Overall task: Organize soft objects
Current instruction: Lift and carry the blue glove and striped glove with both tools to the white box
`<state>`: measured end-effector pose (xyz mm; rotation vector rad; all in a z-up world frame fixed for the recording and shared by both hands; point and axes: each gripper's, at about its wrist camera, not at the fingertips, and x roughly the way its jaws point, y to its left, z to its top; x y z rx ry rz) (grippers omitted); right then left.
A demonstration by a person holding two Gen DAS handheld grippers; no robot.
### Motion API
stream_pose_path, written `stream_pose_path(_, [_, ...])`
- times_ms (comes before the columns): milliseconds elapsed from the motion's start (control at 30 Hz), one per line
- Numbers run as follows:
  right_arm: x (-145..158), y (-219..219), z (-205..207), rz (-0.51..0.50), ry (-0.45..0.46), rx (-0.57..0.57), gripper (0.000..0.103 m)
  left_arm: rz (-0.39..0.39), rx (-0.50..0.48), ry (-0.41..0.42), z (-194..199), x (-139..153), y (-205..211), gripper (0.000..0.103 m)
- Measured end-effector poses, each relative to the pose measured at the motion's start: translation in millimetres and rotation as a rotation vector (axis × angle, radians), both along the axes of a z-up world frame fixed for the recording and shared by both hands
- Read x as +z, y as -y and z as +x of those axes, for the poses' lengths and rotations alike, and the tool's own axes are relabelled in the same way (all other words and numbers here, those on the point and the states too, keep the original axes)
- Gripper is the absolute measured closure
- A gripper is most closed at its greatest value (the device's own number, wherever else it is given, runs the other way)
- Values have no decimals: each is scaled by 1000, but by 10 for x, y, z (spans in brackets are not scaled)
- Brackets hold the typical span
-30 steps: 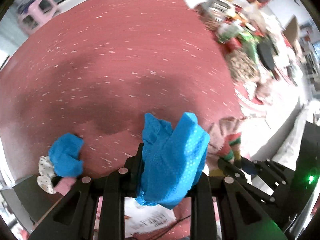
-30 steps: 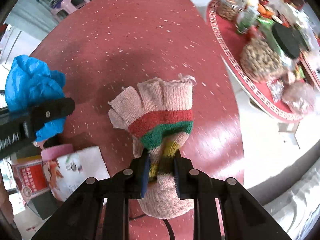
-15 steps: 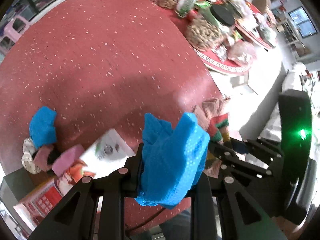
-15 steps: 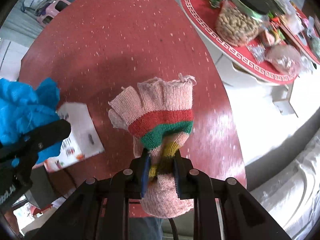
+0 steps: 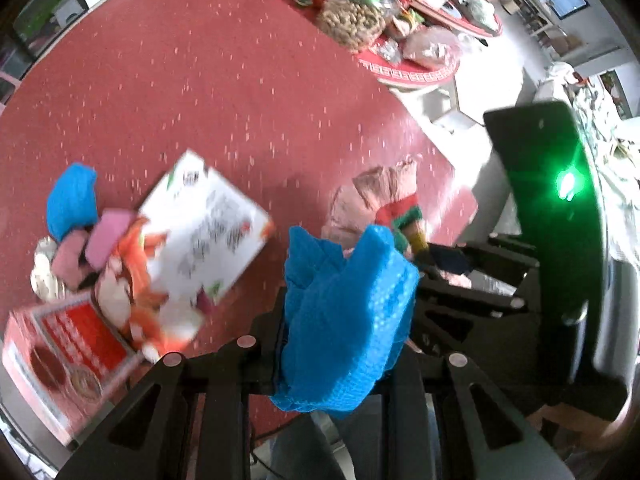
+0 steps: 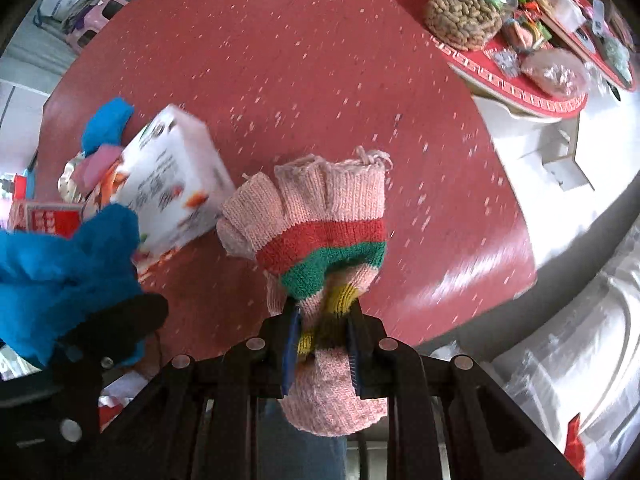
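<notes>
My left gripper (image 5: pixel 344 332) is shut on a bright blue mesh cloth (image 5: pixel 348 312), which bunches up over its fingers and hides the tips. In the right wrist view my right gripper (image 6: pixel 322 344) is shut on a pink knitted glove (image 6: pixel 316 216) with red, green and yellow stripes; the glove stands up above the blue pads. That glove (image 5: pixel 384 204) and the right gripper also appear right of the blue cloth in the left wrist view. Both hang above a red speckled round table (image 5: pixel 220 80). The blue cloth (image 6: pixel 60 276) fills the left edge of the right view.
A white printed carton (image 5: pixel 204 232) and a red box (image 5: pixel 68 356) lie at the table's left edge beside a small heap of soft things: another blue cloth (image 5: pixel 72 200), pink pieces (image 5: pixel 108 232), a dotted white item. A second red table (image 6: pixel 520 60) with jars and snack bags stands behind.
Both grippers have swept sideways together over the table, keeping their loads. The carton, red box and soft heap have come into fuller view at the left; the snack table now sits higher in frame.
</notes>
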<state>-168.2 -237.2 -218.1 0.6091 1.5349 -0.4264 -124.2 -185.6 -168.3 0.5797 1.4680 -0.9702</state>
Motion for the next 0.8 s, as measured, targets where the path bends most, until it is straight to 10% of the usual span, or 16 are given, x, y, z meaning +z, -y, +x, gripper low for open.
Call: stream_pose_path(800, [268,-1433,279,-33,35,247,81,6,228,2,72,35,-1665,78])
